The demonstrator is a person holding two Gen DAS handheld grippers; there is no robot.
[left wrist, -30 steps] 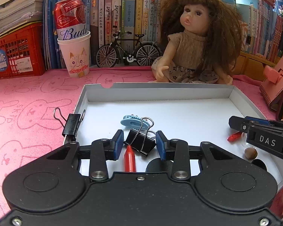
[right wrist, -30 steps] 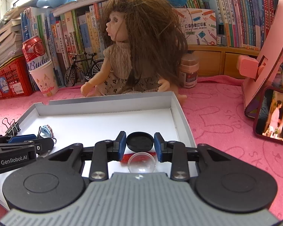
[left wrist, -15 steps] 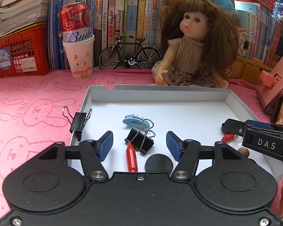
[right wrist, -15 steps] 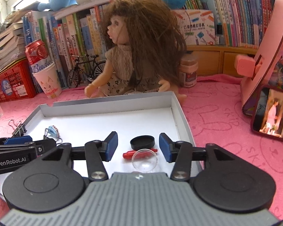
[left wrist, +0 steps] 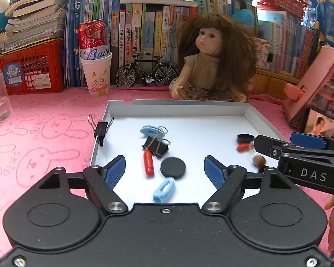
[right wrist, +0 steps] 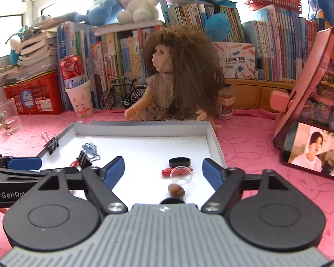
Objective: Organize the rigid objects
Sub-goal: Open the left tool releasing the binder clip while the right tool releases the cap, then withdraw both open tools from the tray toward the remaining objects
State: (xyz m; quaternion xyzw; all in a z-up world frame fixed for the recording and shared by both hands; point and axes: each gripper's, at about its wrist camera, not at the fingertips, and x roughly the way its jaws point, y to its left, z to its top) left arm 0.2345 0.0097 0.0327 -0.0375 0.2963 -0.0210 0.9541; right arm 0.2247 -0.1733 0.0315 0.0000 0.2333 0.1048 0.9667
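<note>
Both claws, left claw (left wrist: 164, 166) and right claw (right wrist: 163, 169), have just been opening and are standing apart, empty; binder clip (left wrist: 155, 145) and black cap (right wrist: 179, 162) are lying released in the white tray (left wrist: 178, 109).

White shallow cardboard tray (left wrist: 262, 120) looks matt w/ a smooth paper floor. Pink tablecloth (left wrist: 44, 133) is soft cloth, fuzzy, bunny shapes pressed into it. Black binder clip (left wrist: 156, 145) = matt painted body w/ shiny wire handles. Red crayon-shaped piece (left wrist: 148, 162) is glossy plastic imo. Black round disc (left wrist: 173, 167) is dead matt, maybe rubber or plastic, can't tell. Light blue comb-like clip (left wrist: 164, 189) is smooth plastic. Clear round lens (right wrist: 181, 173) is glassy, v. shiny. Left gripper (left wrist: 164, 169): grainy matt black plastic, ribbed blue pads (left wrist: 115, 169), bright metal screws.
</note>
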